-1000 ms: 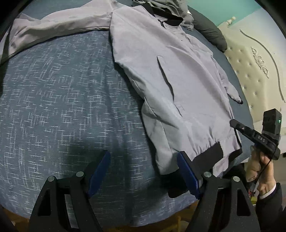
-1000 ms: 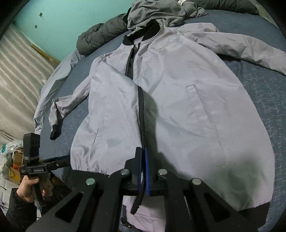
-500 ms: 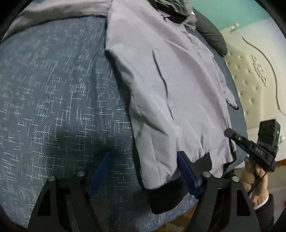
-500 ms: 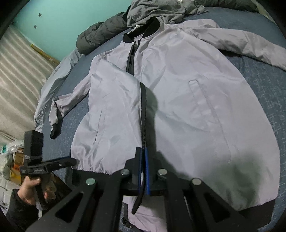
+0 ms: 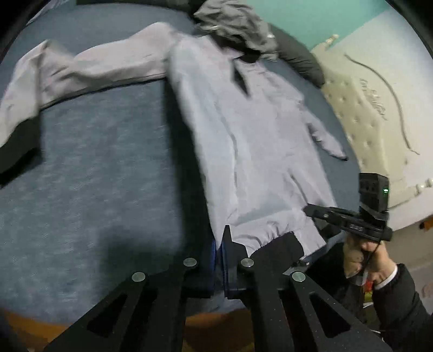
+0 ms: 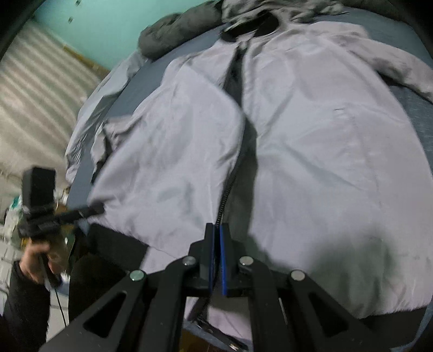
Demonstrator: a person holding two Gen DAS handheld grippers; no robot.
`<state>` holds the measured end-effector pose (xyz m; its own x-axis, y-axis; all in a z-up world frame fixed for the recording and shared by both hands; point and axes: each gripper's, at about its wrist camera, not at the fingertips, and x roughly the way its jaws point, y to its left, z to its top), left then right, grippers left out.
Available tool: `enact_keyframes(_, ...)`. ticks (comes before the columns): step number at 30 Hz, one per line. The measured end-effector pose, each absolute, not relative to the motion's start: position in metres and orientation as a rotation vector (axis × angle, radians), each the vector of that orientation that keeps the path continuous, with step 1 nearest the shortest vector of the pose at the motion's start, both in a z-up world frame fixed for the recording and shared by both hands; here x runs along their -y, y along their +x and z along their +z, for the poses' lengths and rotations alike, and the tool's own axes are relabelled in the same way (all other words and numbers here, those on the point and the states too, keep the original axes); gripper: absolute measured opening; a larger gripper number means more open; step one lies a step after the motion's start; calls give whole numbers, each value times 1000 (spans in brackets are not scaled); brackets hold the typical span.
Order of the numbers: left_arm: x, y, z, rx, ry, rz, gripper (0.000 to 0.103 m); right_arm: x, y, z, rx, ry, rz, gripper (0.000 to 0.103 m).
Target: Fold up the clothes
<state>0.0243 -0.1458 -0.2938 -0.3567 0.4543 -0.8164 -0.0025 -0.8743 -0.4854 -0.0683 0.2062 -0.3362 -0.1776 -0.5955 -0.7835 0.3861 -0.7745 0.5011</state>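
A pale grey jacket with a black hem band lies face up on the blue bed. One sleeve is stretched out to the left. My left gripper is at the jacket's side edge just above the hem. Its jaws are closing, and the pads press that edge between them. In the right wrist view my right gripper is shut on the jacket's zipper edge near the hem. Each view shows the other gripper held in a hand at the hem: the right gripper and the left gripper.
A crumpled grey garment and a dark pillow lie beyond the collar. A cream tufted headboard stands at the right of the left wrist view. A pale striped surface fills the left of the right wrist view. The bed's front edge is just under both grippers.
My left gripper's jaws went from wide open astride the hem corner to shut on it, and the hand drew back and up. The right gripper stayed shut on the zipper edge and shifted slightly.
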Motion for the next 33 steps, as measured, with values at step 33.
enact_keyframes(33, 161, 45, -329, 555, -1716, 2283, 2, -386, -57, -354, 459, 1678, -2265, 10)
